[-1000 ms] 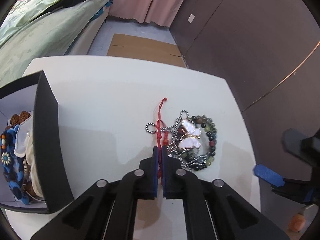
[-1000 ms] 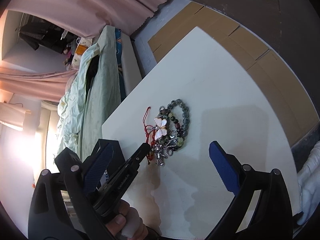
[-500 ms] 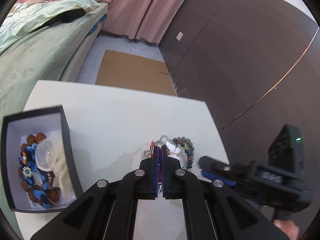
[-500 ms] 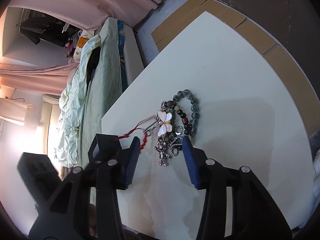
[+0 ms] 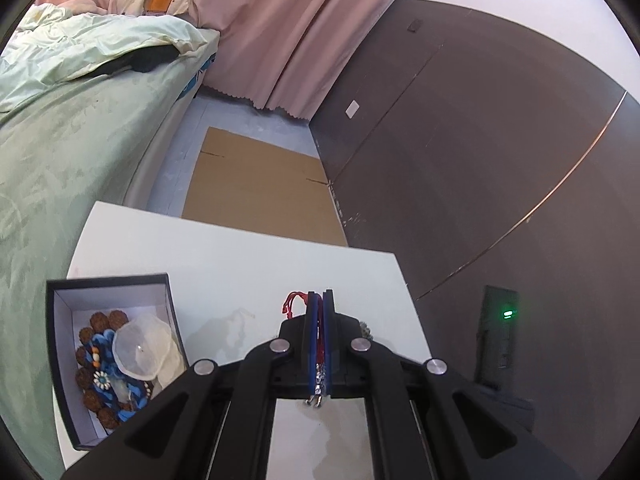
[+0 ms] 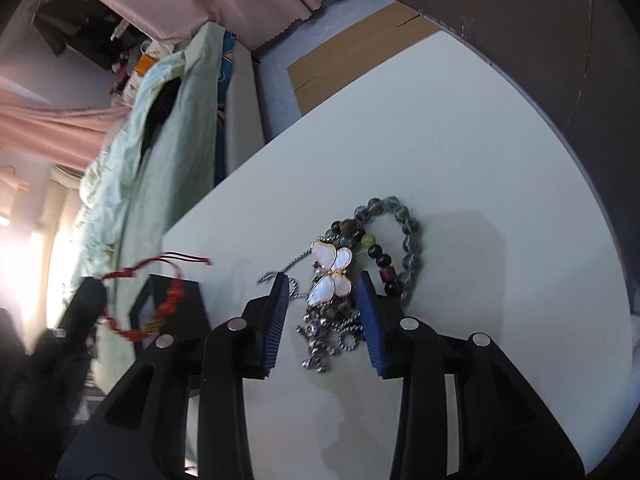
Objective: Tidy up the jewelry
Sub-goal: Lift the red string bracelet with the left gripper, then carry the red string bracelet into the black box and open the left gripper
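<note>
A: Left gripper (image 5: 319,344) status?

B: Fingers clamped on the red cord (image 6: 160,308), which hangs clear of the counter (image 5: 224,280). Held by the middle, so both ends dangle; its metal tips show below the pads in the left wrist view.

A: Where's it headed?

B: My guess is the black box (image 5: 60,360) at the counter's left. It already holds a blue bracelet, brown beads and a clear disc, so that's the sorting bin.

A: Right gripper (image 6: 324,312)?

B: Its jaws have just been closing and now straddle the butterfly pendant (image 6: 332,270) and the silver chain (image 6: 320,340) under it. Pile sits between the pads, but I see a gap on each side, so no grip yet. The right pad may brush the bead bracelet (image 6: 400,236); hard to tell through the fisheye.

A: Why straddle the pile centre?

B: Chain, pendant and beads look tangled. A pinch there likely lifts several at once; risk is the beads dragging along or dropping mid-carry.
</note>
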A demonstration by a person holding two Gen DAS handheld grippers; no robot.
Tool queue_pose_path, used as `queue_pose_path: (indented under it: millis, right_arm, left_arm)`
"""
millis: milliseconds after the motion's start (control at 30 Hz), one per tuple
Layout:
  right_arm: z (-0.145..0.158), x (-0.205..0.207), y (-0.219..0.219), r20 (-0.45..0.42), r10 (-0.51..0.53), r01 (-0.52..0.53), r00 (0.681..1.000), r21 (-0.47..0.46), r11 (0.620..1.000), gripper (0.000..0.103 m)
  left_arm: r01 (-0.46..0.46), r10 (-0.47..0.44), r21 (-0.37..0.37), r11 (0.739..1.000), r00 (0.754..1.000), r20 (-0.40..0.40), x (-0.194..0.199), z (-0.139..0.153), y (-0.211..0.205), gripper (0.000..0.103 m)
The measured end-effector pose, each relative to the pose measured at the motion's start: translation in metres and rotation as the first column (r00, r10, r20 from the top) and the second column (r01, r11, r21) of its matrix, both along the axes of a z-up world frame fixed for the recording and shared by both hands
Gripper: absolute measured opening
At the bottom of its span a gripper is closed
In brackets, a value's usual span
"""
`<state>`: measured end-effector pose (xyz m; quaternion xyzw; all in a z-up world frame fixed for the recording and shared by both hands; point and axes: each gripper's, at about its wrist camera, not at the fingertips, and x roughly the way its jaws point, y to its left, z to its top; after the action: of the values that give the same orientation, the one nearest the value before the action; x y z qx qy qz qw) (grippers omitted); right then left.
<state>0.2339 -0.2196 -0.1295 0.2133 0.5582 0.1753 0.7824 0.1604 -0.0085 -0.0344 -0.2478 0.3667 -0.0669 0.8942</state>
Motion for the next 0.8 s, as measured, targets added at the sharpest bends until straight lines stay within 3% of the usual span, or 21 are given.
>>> queue_pose_path:
  millis: [367,433,667,767,800]
  right_arm:
    - [-0.008,0.010,0.032,0.039,0.041,-0.033,0.998,-0.179,0.983,0.037]
    - [-0.008,0.010,0.035,0.046,0.042,-0.031,0.998,-0.214,0.976,0.026]
    - [-0.006,0.010,0.028,0.030,0.028,-0.025,0.999,-0.119,0.993,0.020]
    - [-0.002,0.006,0.025,0.026,0.030,-0.028,0.999,-0.075,0.997,0.005]
    - [0.001,0.004,0.025,0.031,0.030,-0.028,0.999,-0.063,0.998,0.005]
  left_arm:
    - [-0.034,0.035,-0.039,0.999,0.999,0.032,0.005,0.013,0.026,0.000]
    - [-0.038,0.039,-0.037,0.999,0.999,0.033,0.006,0.014,0.030,0.000]
    - [-0.049,0.051,-0.038,0.998,0.997,0.050,-0.001,0.021,0.037,0.000]
    - [-0.063,0.066,-0.044,0.997,0.996,0.057,-0.008,0.024,0.042,0.000]
    - [-0.069,0.072,-0.044,0.997,0.996,0.059,-0.011,0.025,0.045,0.000]
